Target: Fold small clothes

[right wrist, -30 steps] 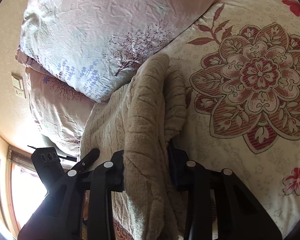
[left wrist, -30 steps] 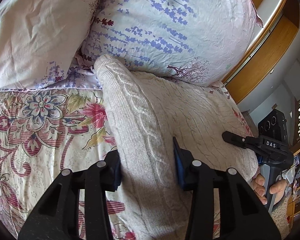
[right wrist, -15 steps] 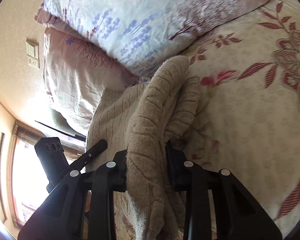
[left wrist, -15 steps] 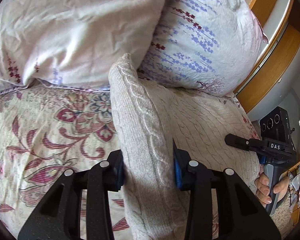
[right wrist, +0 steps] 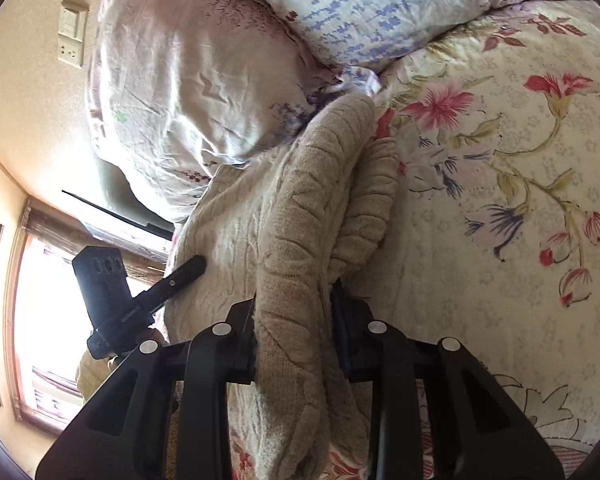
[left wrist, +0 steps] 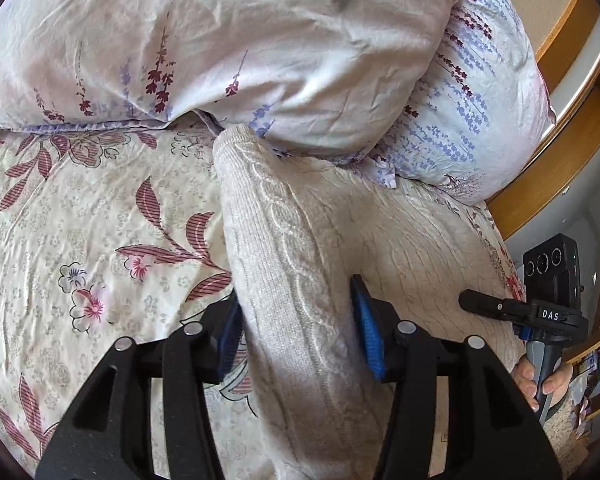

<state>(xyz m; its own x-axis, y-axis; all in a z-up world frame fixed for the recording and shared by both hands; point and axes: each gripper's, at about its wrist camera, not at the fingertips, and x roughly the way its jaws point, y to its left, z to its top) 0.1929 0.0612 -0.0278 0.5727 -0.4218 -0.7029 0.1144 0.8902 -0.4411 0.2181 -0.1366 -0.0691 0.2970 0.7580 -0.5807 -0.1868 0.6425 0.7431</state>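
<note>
Both grippers have carried the cream knit sweater [left wrist: 300, 264] sideways across the floral bed [left wrist: 80, 240] beside the pillows [left wrist: 260, 40]. Left gripper [left wrist: 298, 336] has just been opening, sweater fold between its loosened blue pads. Right gripper [right wrist: 294, 332] pinches a bunched fold.

- The left gripper [left wrist: 296, 332] has a fold of the cream cable-knit sweater [left wrist: 300, 248] between its blue pads [left wrist: 366, 340]; its jaws have just been opening, and the right pad shows a slight gap.
- The sweater lies on the floral bedspread [left wrist: 80, 240], its far corner touching two pillows [left wrist: 240, 40].
- At right, a hand [left wrist: 540, 380] holds the right gripper [left wrist: 500, 306] over the sweater's far edge.
- A wooden frame [left wrist: 560, 160] runs behind.
</note>
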